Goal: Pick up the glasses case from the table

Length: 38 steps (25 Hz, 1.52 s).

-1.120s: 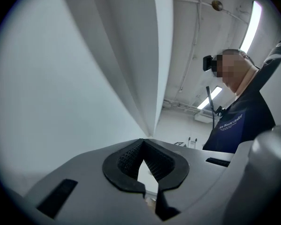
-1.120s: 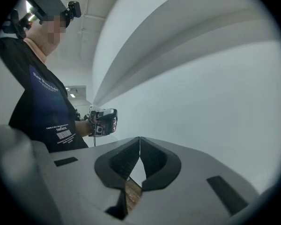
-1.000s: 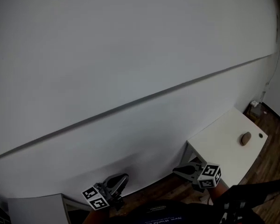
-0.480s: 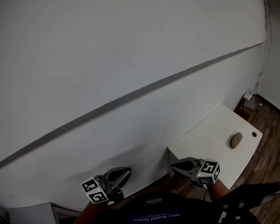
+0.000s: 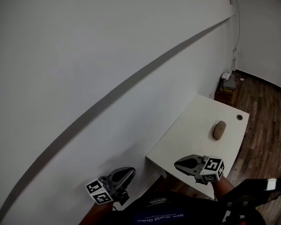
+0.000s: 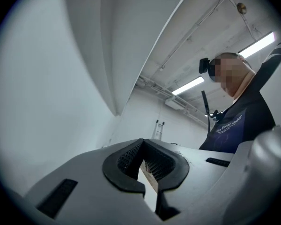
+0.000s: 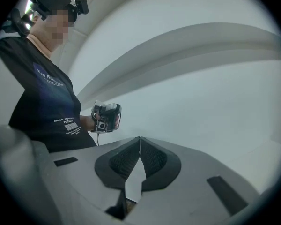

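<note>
The glasses case (image 5: pixel 219 130), a small brown oval, lies on the white table (image 5: pixel 192 135) near its far right end in the head view. My right gripper (image 5: pixel 176 163) hangs over the table's near part, short of the case, jaws shut and holding nothing. Its tips meet in the right gripper view (image 7: pixel 139 138) against a bare white wall. My left gripper (image 5: pixel 132 171) is left of the table by the wall, also shut and holding nothing (image 6: pixel 142 142). The right gripper view shows it in a hand (image 7: pixel 106 117). Neither gripper view shows the case.
A white wall (image 5: pixel 107 55) fills most of the head view. The table has a round hole (image 5: pixel 239 117) near its far corner. Beyond it lie wooden floor (image 5: pixel 267 107) and a small box (image 5: pixel 228 81) by the wall, under a cable (image 5: pixel 235 27).
The head view has swung: table and case have shifted left and grown nearer. The right gripper now sits over the table's near part. Both grippers stay shut.
</note>
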{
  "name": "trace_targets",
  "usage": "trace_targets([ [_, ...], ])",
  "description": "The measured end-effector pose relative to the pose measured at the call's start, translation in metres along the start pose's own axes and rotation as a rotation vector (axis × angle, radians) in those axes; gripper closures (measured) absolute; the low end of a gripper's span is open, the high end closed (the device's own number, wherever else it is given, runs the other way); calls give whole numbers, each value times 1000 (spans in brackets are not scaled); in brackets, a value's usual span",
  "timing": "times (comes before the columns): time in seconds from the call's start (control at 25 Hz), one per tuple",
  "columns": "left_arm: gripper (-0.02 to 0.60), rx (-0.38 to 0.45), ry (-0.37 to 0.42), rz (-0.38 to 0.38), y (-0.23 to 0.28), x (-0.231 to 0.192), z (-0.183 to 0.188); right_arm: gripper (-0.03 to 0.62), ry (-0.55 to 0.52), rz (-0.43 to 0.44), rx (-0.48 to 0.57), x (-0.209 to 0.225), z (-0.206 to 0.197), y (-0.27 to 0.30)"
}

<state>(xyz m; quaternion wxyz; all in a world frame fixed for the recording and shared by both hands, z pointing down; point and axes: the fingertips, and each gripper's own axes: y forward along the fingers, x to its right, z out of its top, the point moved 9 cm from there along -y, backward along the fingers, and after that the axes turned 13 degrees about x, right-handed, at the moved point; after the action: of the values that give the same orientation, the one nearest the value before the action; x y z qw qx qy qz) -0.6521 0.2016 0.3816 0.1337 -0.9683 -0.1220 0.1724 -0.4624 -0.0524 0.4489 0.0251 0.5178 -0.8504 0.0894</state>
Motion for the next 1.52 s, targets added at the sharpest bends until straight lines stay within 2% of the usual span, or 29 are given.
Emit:
trace_targets([
  [0.2, 584, -38, -90, -147, 53, -37, -19, 592, -2, -185, 0, 11, -1, -35],
  [0.48, 584, -75, -183, -361, 95, -94, -35, 592, -49, -440, 1, 6, 7, -44],
  [0.64, 584, -117, -177, -441, 106, -130, -44, 592, -42, -588, 23, 5, 0, -45],
  [0.76, 584, -149, -171, -474, 104, -147, -48, 592, -59, -653, 50, 4, -5, -41],
  [0.92, 584, -187, -171, -495, 104, -156, -55, 592, -63, -691, 61, 5, -10, -45],
  [1.04, 584, -198, -182, -495, 121, -164, -68, 592, -65, -701, 64, 24, -15, -62],
  [1.2, 584, -218, -179, -485, 171, -155, -92, 592, -66, -691, 87, 57, -12, -105],
  [1.36, 584, -220, -182, -500, 237, -124, -111, 592, -92, -655, 100, 90, 2, -160],
  [1.52, 584, -231, -186, -479, 290, -97, -134, 592, -89, -643, 111, 111, 5, -214],
])
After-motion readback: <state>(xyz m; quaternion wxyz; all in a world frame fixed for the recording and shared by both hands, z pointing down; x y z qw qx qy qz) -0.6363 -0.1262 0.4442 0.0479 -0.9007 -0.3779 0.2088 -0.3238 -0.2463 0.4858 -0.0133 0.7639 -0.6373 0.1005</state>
